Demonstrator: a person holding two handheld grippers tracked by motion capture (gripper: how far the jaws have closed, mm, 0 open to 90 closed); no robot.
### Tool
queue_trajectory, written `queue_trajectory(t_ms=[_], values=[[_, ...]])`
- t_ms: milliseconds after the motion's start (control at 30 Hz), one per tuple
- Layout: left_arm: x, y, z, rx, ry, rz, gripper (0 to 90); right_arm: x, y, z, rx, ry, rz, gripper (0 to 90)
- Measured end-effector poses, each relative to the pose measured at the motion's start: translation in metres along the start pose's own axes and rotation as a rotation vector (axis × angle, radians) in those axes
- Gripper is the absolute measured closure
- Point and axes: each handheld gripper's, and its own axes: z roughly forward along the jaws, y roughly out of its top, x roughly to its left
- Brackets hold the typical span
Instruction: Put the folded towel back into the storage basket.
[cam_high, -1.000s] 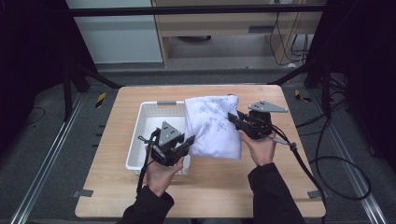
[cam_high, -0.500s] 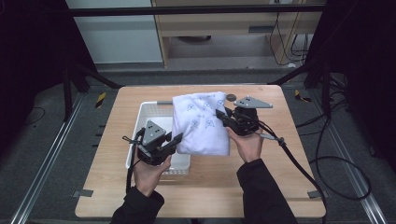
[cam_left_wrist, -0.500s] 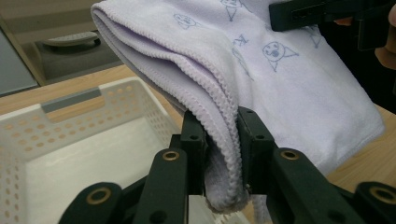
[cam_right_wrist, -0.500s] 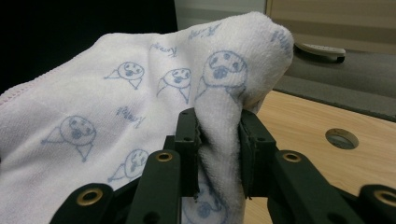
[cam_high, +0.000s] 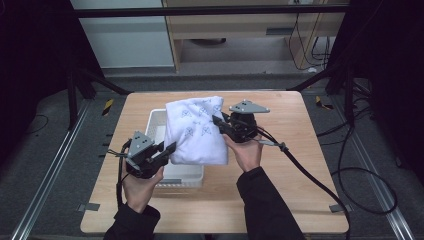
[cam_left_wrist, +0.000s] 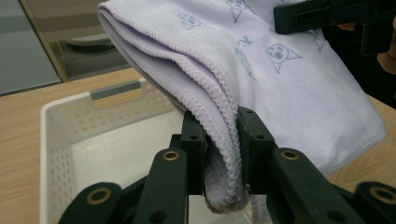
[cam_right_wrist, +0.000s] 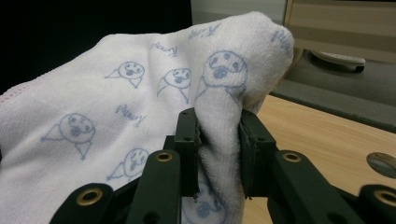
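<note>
Where the person's forearms come in from the near edge of the wooden table (cam_high: 300, 200), the left hand (cam_high: 137, 187) carries the left gripper (cam_high: 167, 149), whose jaws are clamped on the near left corner of a folded white towel (cam_high: 195, 132). From the left gripper view, the towel's stitched hem (cam_left_wrist: 219, 135) is pinched tight between the two black jaws, several layers thick, and the cloth rises away above a white perforated basket (cam_left_wrist: 60, 130). Just beyond and to the right, the right hand (cam_high: 247, 152) bears the right gripper (cam_high: 216, 121), topped by a grey three-cornered plate (cam_high: 248, 107); its jaws are closed on the towel's right edge. In the right gripper view a bunched fold of terry cloth (cam_right_wrist: 219, 126), printed with small blue cartoon faces, is squeezed between the jaws, with bare tabletop off to the right.

The towel hangs lifted between the two grippers, sagging over the right part of the basket (cam_high: 155, 125), its right side over the table. A black cable (cam_high: 310, 175) trails from the right gripper across the table toward the floor. Farther back, past the table's far edge, stand a wooden shelf unit (cam_high: 240, 30) and dark metal frame legs (cam_high: 75, 85).
</note>
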Motion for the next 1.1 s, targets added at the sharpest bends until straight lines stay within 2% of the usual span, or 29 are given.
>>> queue_trajectory(t_ms=[100, 367, 767, 1100], values=[[0.006, -0.002, -0.002, 0.000, 0.006, -0.011, 73.6, 0.005, 0.001, 0.006, 0.004, 0.002, -0.005, 72.0], [0.020, -0.006, -0.010, 0.007, 0.034, -0.010, 73.6, 0.018, 0.004, 0.022, 0.007, 0.018, -0.013, 72.0], [0.038, -0.015, -0.015, 0.020, 0.067, -0.030, 73.6, 0.033, 0.003, 0.043, 0.018, 0.027, -0.016, 72.0], [0.048, -0.022, -0.010, 0.040, 0.090, -0.038, 73.6, 0.034, -0.005, 0.057, 0.025, 0.040, 0.010, 71.9]])
